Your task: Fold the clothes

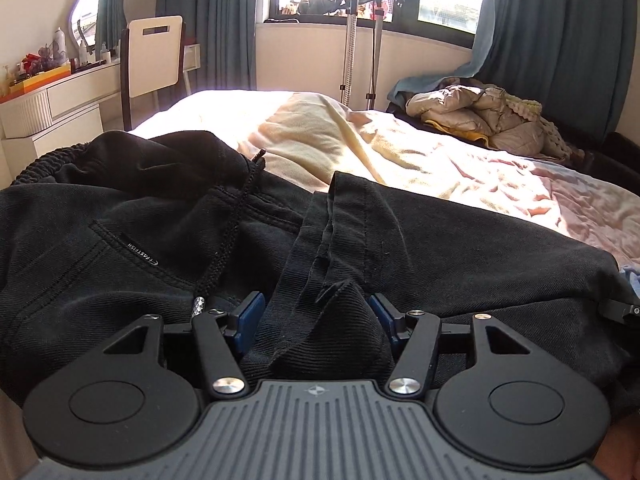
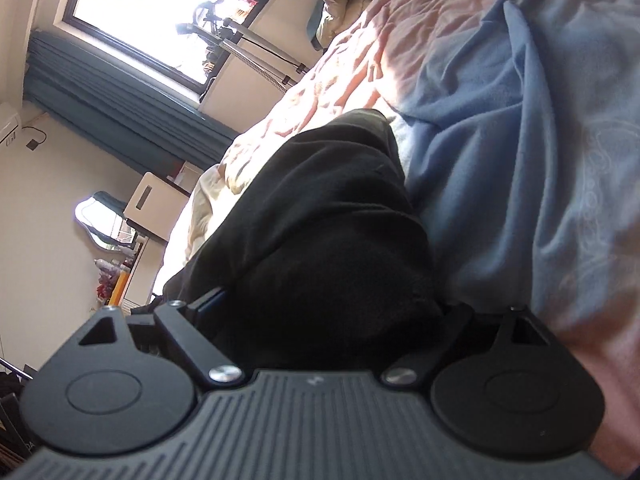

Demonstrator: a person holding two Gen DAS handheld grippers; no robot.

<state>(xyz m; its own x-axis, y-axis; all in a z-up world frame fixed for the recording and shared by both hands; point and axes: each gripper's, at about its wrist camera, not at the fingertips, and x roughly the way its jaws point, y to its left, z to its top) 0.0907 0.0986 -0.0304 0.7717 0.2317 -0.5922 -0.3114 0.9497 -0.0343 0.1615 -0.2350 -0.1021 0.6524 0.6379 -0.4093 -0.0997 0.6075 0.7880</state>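
Black twill fills the gap of the left gripper (image 1: pixel 316 312): its blue-padded fingers (image 1: pixel 253 307) stand wide apart with a bunched fold of the black drawstring trousers (image 1: pixel 120 248) between them. The pads don't look pressed into the cloth, so I'd call it spread, not clamped. Just ahead of it is a hemmed edge, doubled over. Ahead-left run the braided black drawstring (image 1: pixel 230 236), a stitched pocket and the elastic waistband. My guess is the waist end was laid here so the gripper can take the fold line.

The right gripper (image 2: pixel 324 312) is rolled onto its side with the same garment stuffed between its fingers. Its tips are buried in fabric. The jaws sit wide, but I cannot tell if they bear on the cloth. Ahead of it the trouser mass trails away over a blue fleece blanket (image 2: pixel 500 140), which sits to its right.

Both views show the trousers lying on the bed, on a wrinkled pink-cream bedsheet (image 1: pixel 460 168). Far ahead of the left gripper, well apart, is a crumpled beige puffer jacket (image 1: pixel 472 114).

The fold looks mid-way, not flattened yet.
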